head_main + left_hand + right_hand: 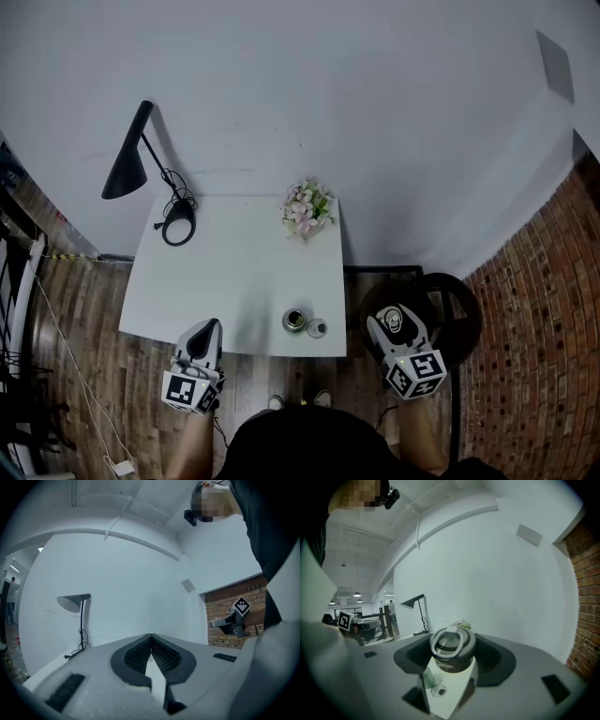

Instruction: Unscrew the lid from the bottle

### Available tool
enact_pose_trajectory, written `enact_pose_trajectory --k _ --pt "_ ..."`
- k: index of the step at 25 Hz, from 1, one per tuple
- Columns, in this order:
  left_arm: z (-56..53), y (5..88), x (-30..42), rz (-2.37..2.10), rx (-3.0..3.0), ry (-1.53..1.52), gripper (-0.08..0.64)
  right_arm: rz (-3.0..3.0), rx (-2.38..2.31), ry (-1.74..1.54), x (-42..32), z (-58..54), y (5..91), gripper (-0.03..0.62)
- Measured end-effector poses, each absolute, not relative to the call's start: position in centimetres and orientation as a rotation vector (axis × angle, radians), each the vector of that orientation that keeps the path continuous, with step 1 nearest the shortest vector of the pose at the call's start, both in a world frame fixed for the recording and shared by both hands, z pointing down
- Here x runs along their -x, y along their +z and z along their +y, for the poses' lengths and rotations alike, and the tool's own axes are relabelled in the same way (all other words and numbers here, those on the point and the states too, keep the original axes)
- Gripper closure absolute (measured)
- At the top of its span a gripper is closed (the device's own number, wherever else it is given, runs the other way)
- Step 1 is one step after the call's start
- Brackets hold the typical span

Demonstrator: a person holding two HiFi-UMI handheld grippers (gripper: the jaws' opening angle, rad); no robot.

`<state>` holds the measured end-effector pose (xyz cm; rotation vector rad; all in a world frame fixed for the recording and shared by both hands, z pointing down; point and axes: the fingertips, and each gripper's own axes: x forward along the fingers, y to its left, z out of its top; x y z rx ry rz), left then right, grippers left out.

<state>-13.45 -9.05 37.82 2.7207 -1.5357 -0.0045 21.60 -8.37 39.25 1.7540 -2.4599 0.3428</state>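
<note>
The right gripper (452,654) held the lid (450,644) between its 2 fingers, just off the counter's (234,281) right side. The left gripper's (151,648) fingers were pressed together, empty. The open bottle (295,320) stood near the counter's front edge.

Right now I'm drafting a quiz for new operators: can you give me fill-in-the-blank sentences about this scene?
The right gripper is shut on the ____.
The left gripper is ____, with nothing between its jaws.
The bottle stands on the white ____.
Missing words: lid; shut; table.
</note>
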Motion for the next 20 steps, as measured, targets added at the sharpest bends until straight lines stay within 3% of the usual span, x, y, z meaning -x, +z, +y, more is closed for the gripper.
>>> enact_pose_trajectory --k 20 --pt "-8.0 38.0 12.2 -1.5 -2.748 -0.038 0.538 -2.47 -1.699 0.159 -18.3 -8.2 37.5 0.328"
